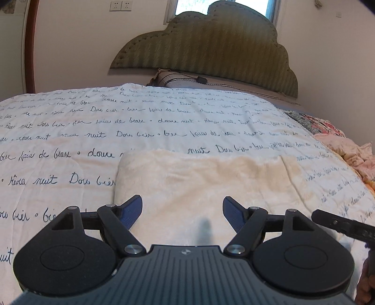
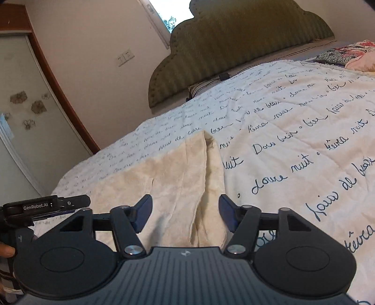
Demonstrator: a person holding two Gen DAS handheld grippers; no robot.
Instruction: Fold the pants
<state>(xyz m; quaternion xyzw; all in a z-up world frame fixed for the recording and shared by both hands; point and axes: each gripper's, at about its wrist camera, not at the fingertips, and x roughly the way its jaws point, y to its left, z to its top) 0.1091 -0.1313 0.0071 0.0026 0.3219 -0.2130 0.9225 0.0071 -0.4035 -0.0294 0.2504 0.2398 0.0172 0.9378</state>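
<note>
Your left gripper [image 1: 182, 207] is sitting with its blue pads [image 1: 134, 208] spread wide apart, nothing pinched between them, just hovering over the near part of the cream pants [image 1: 206, 185]. Same deal on the other side: your right gripper [image 2: 185, 208] is holding its jaws apart too, with the fuzzy fabric showing in the gap below but neither pad pressing on it. The pants [image 2: 168, 178] are lying folded into a fairly neat block on the quilt [image 1: 93, 131], the white one with the dark blue cursive writing all over it. From the right wrist view you're looking along the right edge of the block, where the stacked layers are showing as a long seam running away from you toward a far corner. From the left wrist view you're seeing the flat top face, with its rounded left edge and a straight far edge. Each gripper is peeking into the other's camera: the right one [image 1: 342, 225] is poking in at the right edge of the left view, and the left one [image 2: 46, 206] is showing at the left edge of the right view with a bit of your hand [image 2: 7, 251] under it. Further out, a green scalloped headboard [image 1: 211, 54] is standing against the wall, with a window [image 1: 211, 5] behind it, and a floral blanket [image 1: 339, 140] is bunching up off to the right of the quilt.
</note>
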